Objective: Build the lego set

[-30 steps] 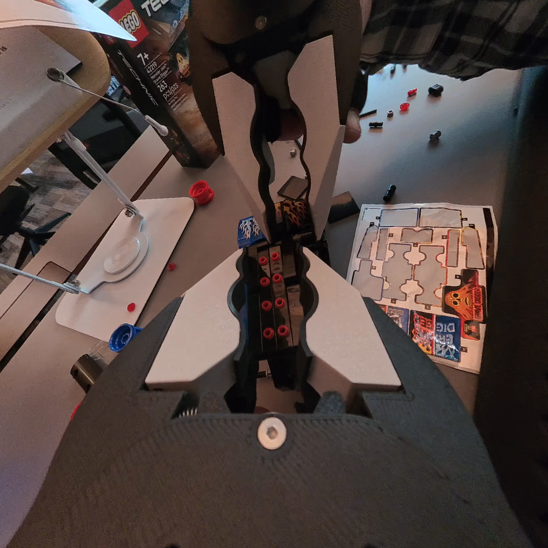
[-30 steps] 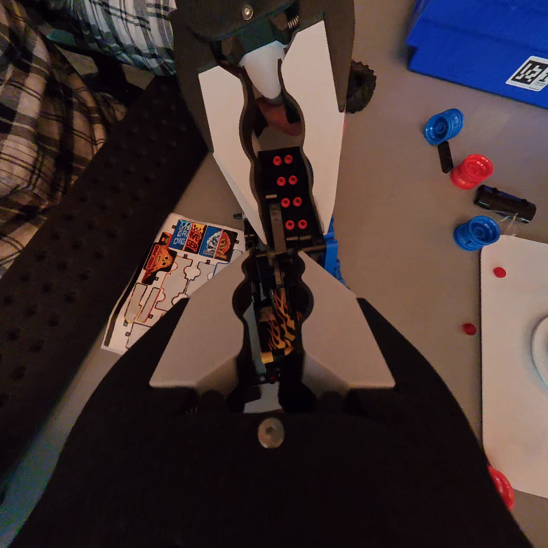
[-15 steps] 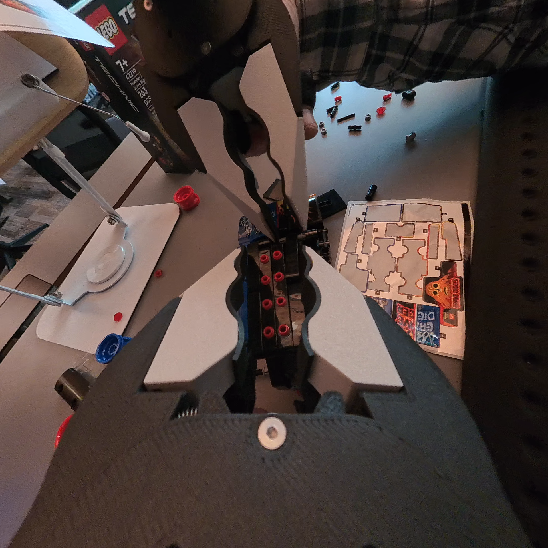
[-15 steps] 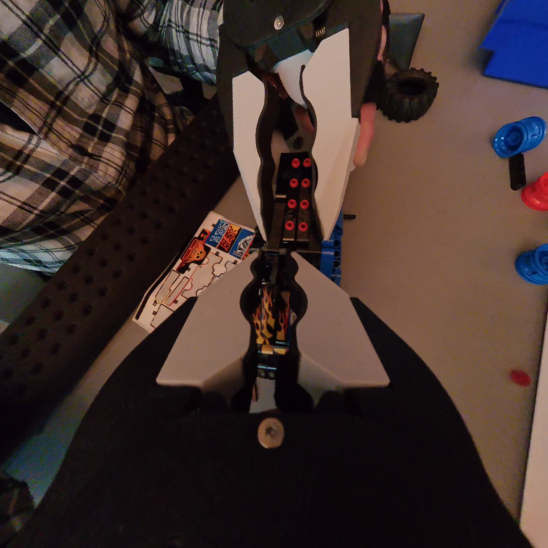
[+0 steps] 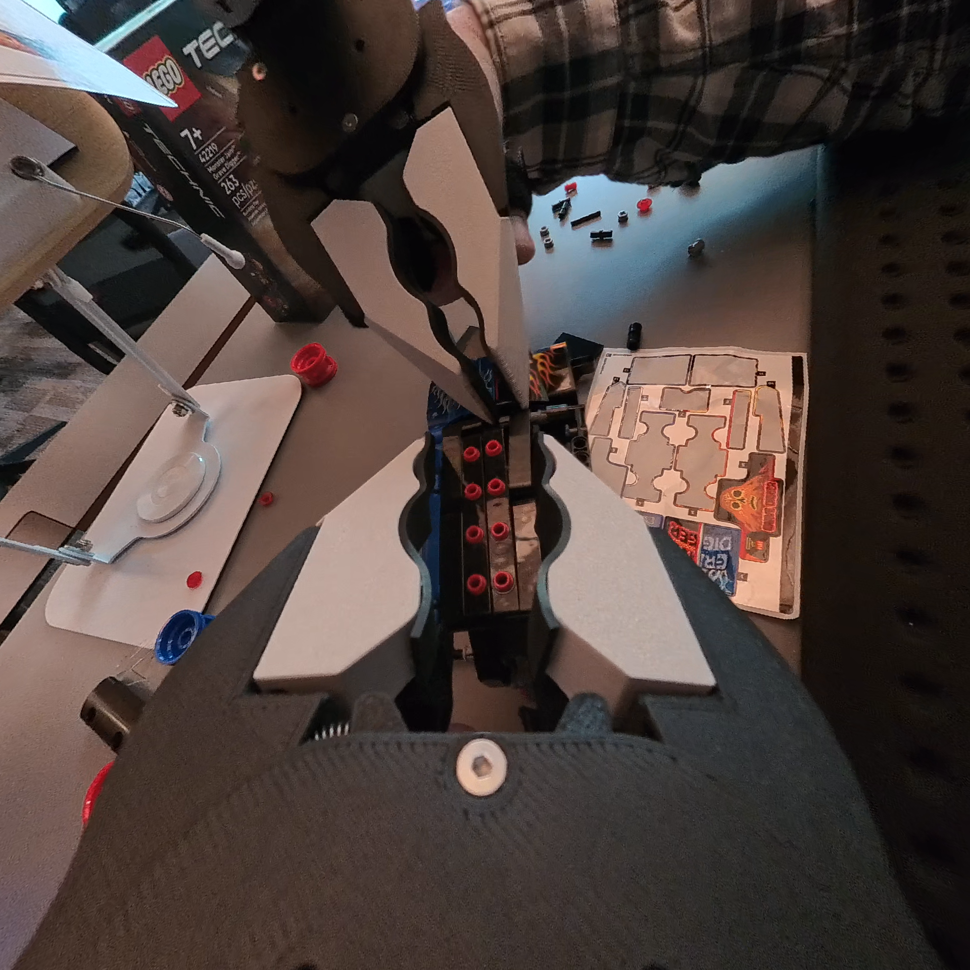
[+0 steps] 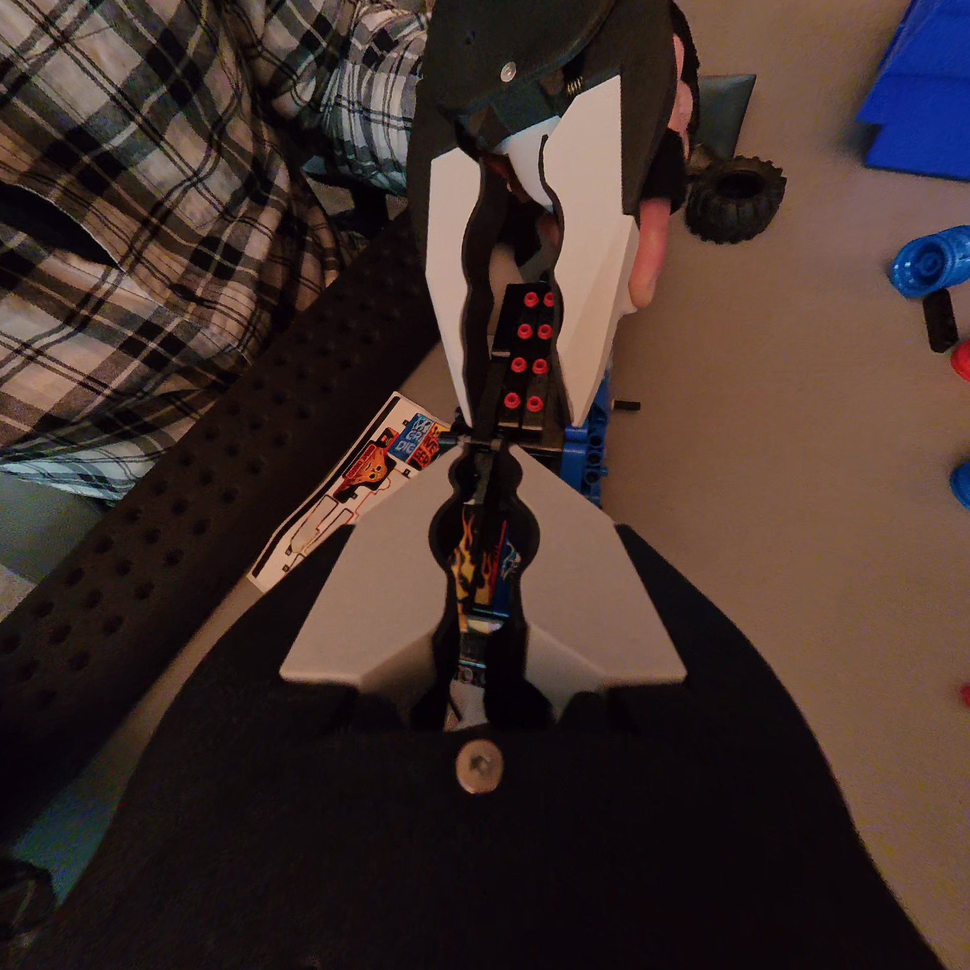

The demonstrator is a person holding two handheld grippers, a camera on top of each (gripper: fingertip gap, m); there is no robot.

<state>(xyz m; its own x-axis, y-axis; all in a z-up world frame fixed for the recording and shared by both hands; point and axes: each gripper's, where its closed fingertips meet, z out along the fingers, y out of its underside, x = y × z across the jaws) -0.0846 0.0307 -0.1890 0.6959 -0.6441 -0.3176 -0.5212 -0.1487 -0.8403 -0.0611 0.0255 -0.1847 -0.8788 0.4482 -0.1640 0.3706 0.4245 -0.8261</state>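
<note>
A black Lego model (image 5: 496, 525) with two rows of red pins, blue beams and flame stickers is held above the table between both grippers. My left gripper (image 5: 483, 441) is shut on its pinned black end. My right gripper (image 6: 485, 446) is shut on the flame-stickered end (image 6: 475, 572), which shows narrow between its fingers. In the left wrist view the right gripper (image 5: 504, 412) comes down from above, tilted, tips meeting mine. In the right wrist view the left gripper (image 6: 519, 417) reaches in from above around the pinned end (image 6: 527, 362).
A sticker sheet (image 5: 698, 472) lies right of the model, beside a black perforated mat (image 5: 892, 420). A Lego box (image 5: 210, 173), a white stand base (image 5: 157, 525), red (image 5: 314, 364) and blue (image 5: 181, 635) hubs sit left. Small loose parts (image 5: 593, 220) lie behind. A black tyre (image 6: 735, 199) and blue hubs (image 6: 929, 260) lie right. The grippers are tip to tip, or close to it.
Both grippers keep their hold. The right gripper has tilted over to the side and the flame-stickered end has turned more edge-on. Both views have shifted toward the person's plaid sleeve.
</note>
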